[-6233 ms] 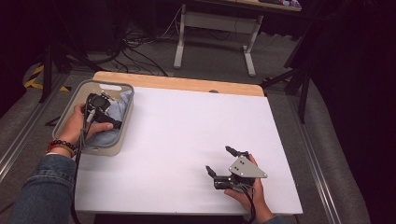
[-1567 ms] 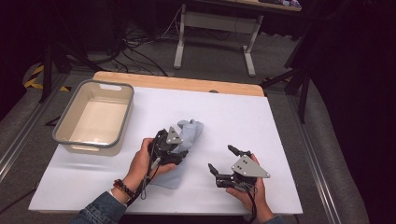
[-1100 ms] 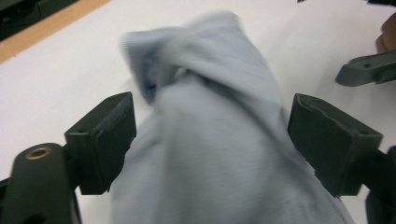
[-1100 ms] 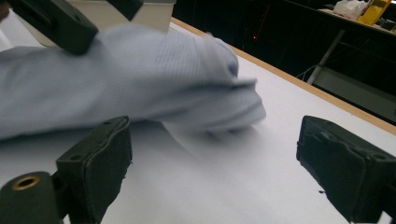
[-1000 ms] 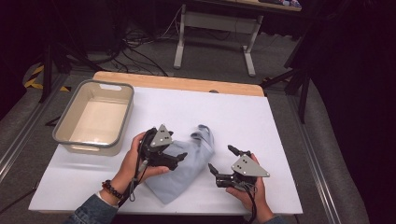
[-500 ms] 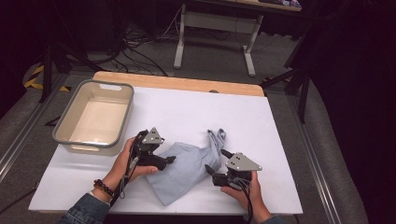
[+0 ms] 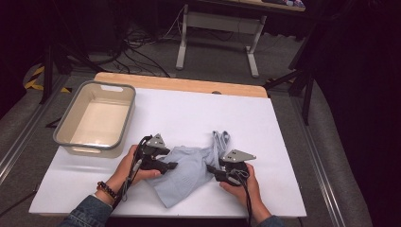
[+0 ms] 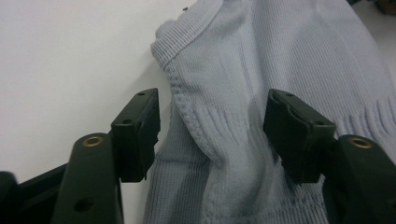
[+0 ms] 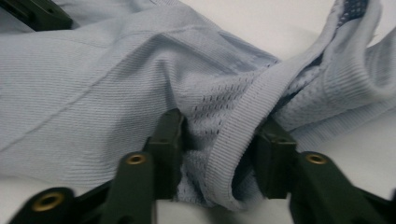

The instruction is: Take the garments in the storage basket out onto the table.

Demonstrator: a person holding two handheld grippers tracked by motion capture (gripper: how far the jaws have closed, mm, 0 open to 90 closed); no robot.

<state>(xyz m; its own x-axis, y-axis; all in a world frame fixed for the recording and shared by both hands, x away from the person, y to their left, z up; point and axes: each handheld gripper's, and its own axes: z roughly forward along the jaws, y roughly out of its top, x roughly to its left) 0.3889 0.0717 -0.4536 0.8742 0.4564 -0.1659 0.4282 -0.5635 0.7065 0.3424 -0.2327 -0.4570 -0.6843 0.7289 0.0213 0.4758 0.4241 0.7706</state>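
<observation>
A light blue knit garment (image 7: 189, 176) lies crumpled on the white table (image 7: 189, 113), near its front edge. My left gripper (image 7: 171, 166) is at the garment's left side. Its jaws have just been closing and straddle a raised ribbed hem (image 8: 196, 126) with gaps beside the pads, so my left gripper (image 8: 212, 126) is open. My right gripper (image 7: 211, 171) is at the garment's right side. Its jaws have also just been closing, and my right gripper (image 9: 219, 140) now pinches a fold of ribbed band and mesh (image 9: 233, 140).
An empty grey bin (image 7: 71, 127) stands at the table's left, behind my left hand. A strip of the garment (image 7: 220, 139) reaches towards the table's middle. Bare white table lies beyond and to the right. Desk legs and cables are on the floor behind.
The garment came out of the bin and down onto the table with my left gripper. My right gripper moved left to the cloth, and its jaws narrowed onto a fold.
</observation>
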